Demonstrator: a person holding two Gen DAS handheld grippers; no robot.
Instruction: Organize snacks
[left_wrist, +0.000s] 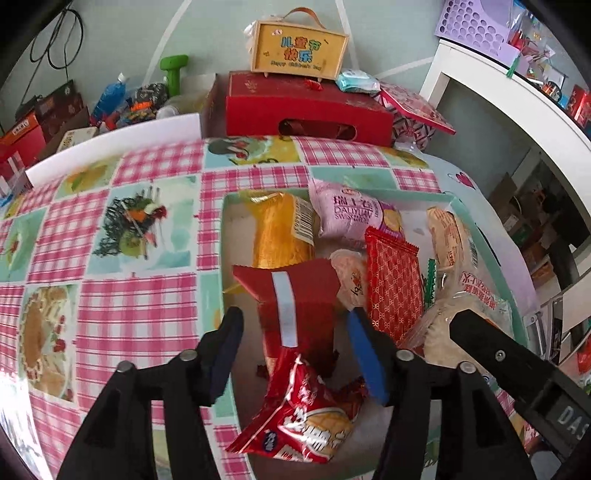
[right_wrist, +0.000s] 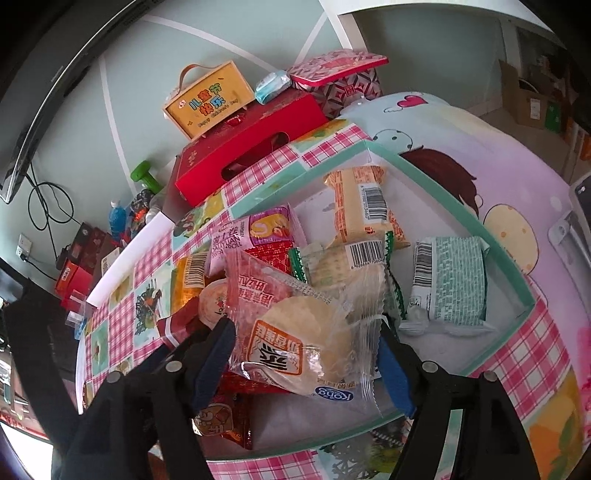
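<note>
Snacks fill a shallow teal-rimmed tray (left_wrist: 491, 236) on the checked tablecloth (left_wrist: 122, 206). Left gripper (left_wrist: 295, 354) hangs over the tray's near left end, its jaws parted and gripping nothing, a red packet (left_wrist: 299, 417) lying loose beneath them. Right gripper (right_wrist: 306, 354) straddles a clear-wrapped round cake (right_wrist: 299, 343); whether its pads press the wrapper cannot be told.

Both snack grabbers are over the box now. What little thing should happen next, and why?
Probably lift the left tool up and away. Its fingers stand apart, not pressing the red packet, which already lies inside the green-rimmed box with the other snacks. The right tool is also open around the clear-wrapped cake.
</note>
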